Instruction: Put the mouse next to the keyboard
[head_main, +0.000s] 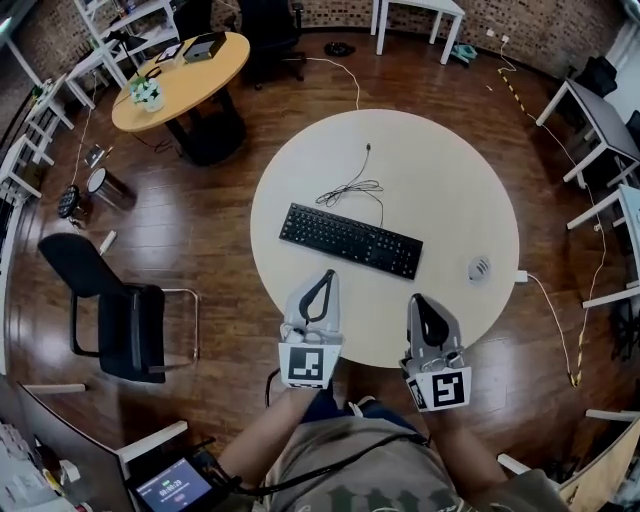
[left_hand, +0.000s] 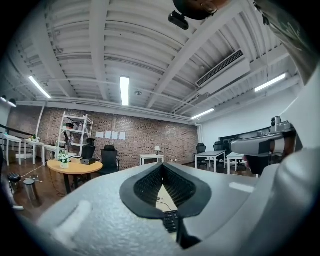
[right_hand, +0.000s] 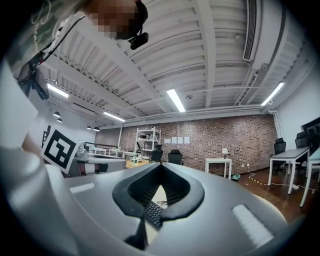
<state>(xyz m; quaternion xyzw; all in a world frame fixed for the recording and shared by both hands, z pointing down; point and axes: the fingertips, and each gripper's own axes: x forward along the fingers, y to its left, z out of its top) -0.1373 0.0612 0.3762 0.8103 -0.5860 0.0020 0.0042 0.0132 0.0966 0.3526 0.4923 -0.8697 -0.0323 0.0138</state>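
A black keyboard (head_main: 350, 240) lies in the middle of the round white table (head_main: 440, 170), with its loose cable (head_main: 352, 187) coiled behind it. The pale grey mouse (head_main: 479, 268) sits to the right of the keyboard, about a hand's width from its right end. My left gripper (head_main: 326, 274) hovers over the table's near edge just in front of the keyboard, its jaws shut and empty. My right gripper (head_main: 417, 299) is beside it, left of and nearer than the mouse, also shut on nothing. Each gripper view shows a bit of keyboard (left_hand: 170, 220) (right_hand: 152, 214) through the jaw gap.
A round wooden table (head_main: 190, 80) with a plant (head_main: 147, 93) stands at the back left. A black chair (head_main: 115, 305) is to the left, and white desks (head_main: 600, 115) are on the right. A cable (head_main: 560, 320) runs from the table's right edge across the floor.
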